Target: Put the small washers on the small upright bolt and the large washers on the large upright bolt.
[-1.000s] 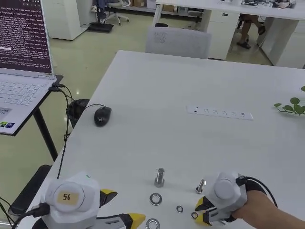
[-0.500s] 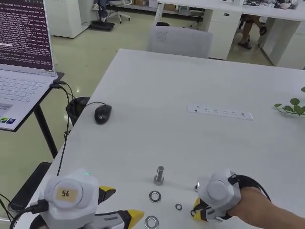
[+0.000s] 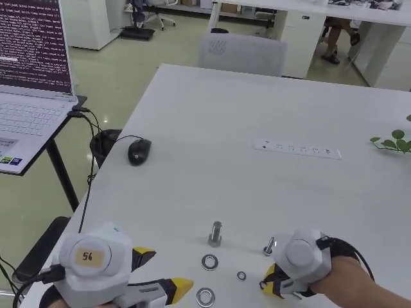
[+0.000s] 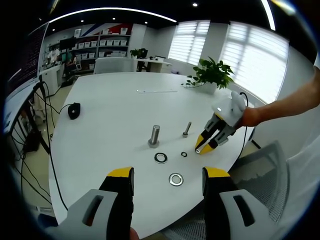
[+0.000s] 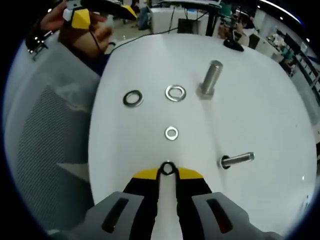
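The right yellow-tipped gripper (image 5: 168, 175) is clenching a small silver washer (image 5: 168, 164) near the small upright silver bolt (image 5: 237, 160) | left yellow-tipped gripper (image 4: 168, 175) is hanging, jaws spread, before a large silver washer (image 4: 171, 179) | large upright silver bolt (image 5: 210, 80) is standing on the white table (image 5: 280, 100).

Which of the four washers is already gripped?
The small silver washer pinched in the right gripper's yellow tips; the other small washer and two large washers lie loose.

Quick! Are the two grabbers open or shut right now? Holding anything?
Left gripper: open, holding nothing.
Right gripper: shut on a small washer, pinched at its tips.
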